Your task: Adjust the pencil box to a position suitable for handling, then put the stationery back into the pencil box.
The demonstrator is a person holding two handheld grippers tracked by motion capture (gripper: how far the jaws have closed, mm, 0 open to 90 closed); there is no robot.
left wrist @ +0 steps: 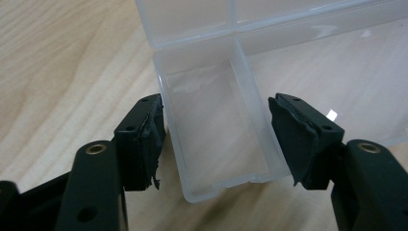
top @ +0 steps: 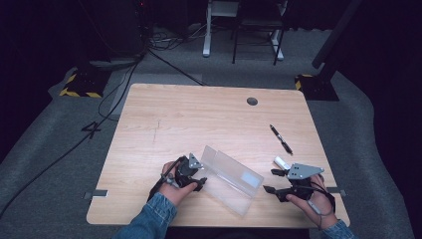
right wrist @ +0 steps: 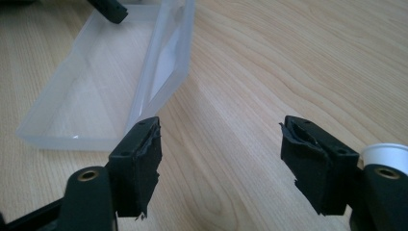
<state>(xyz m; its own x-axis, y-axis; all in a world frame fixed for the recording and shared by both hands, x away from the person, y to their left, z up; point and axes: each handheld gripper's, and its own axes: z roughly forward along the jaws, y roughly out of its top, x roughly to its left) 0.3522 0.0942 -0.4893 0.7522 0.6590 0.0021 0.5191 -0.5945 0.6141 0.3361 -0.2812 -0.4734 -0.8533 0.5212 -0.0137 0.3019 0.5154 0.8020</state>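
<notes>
left claw (left wrist: 216, 139): yours is open, straddling the clear box's (top: 234, 177) near-left end
box axis: runs near-right to far-left
right claw (top: 278, 181): open, empty, just right of it

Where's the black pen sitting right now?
In the high view the black pen lies on the right half of the table, beyond the right gripper and right of the open clear plastic box, with a small white object just nearer.

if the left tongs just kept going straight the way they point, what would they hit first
Most likely the clear plastic box: the left tongs stand open with the box's small end compartment between the two jaws, so its near wall comes first. How far off that wall is cannot be told.
</notes>
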